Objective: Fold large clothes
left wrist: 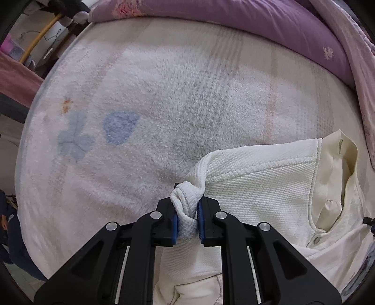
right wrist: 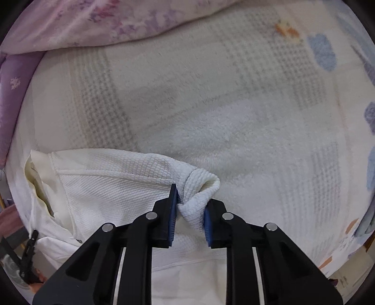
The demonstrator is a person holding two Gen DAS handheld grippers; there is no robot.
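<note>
A white waffle-knit garment [left wrist: 264, 185] with a cream collar and buttons lies on a fluffy white blanket [left wrist: 140, 98]. My left gripper [left wrist: 186, 212] is shut on a bunched corner of the garment's left shoulder or sleeve end. In the right wrist view the same garment [right wrist: 110, 178] spreads to the left, collar at the far left. My right gripper [right wrist: 190, 211] is shut on the bunched cloth of its right shoulder or sleeve end. Both held corners are lifted slightly off the blanket.
A purple quilt [left wrist: 257, 25] is heaped along the far edge of the bed, and it also shows in the right wrist view [right wrist: 82, 21]. The blanket [right wrist: 234, 105] has blue flower patches. The bed's left edge drops to a floor with clutter [left wrist: 35, 44].
</note>
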